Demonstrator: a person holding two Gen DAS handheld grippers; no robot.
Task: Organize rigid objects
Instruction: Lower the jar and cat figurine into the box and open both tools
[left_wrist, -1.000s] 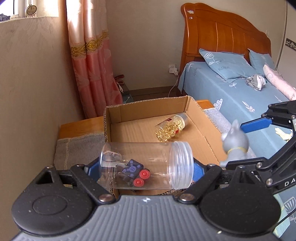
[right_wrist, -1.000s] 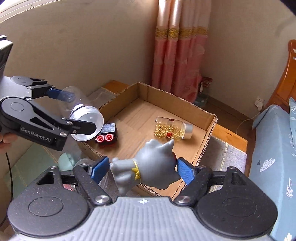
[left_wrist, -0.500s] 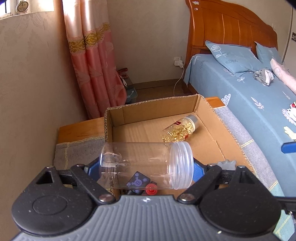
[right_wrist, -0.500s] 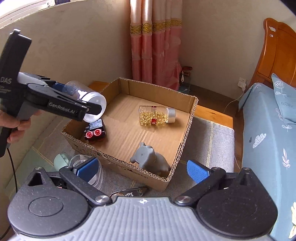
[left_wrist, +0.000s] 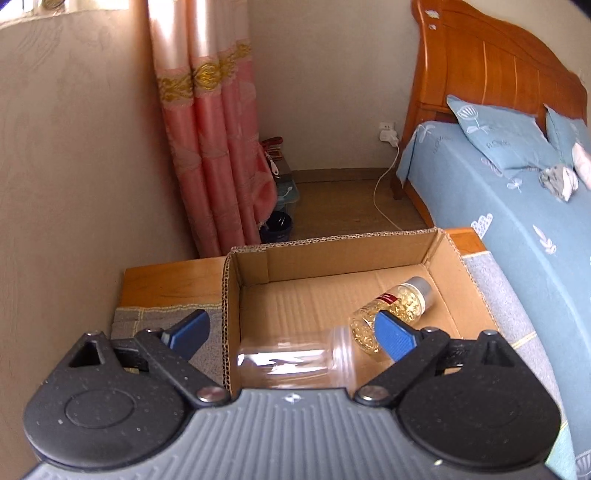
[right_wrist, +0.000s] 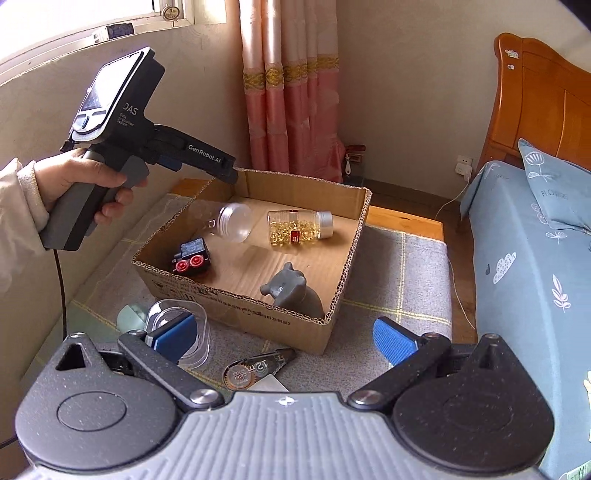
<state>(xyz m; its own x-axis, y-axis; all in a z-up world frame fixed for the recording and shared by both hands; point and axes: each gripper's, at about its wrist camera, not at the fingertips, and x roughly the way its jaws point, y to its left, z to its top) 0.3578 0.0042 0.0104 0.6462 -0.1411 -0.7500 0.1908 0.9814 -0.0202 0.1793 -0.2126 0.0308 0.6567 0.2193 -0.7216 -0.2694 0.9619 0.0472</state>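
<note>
A cardboard box (right_wrist: 347, 280) sits on a grey mat. In it lie a bottle of yellow capsules (right_wrist: 299, 229), a black toy with red wheels (right_wrist: 190, 256) and a grey animal figure (right_wrist: 291, 291). A clear empty jar (right_wrist: 231, 221) is inside the box below my left gripper (left_wrist: 291, 330), which is open; the jar (left_wrist: 295, 363) lies free between and below its fingers. My right gripper (right_wrist: 284, 334) is open and empty, in front of the box's near wall.
On the mat before the box lie a clear round container (right_wrist: 184, 332), a pale green lid (right_wrist: 129, 315) and a correction tape dispenser (right_wrist: 255, 369). A bed (right_wrist: 528, 266) stands at the right, a wall at the left, pink curtains (right_wrist: 291, 92) behind.
My left gripper has opened and let go of the clear jar over the box. My right gripper released the grey figure into the box and pulled back, open.
</note>
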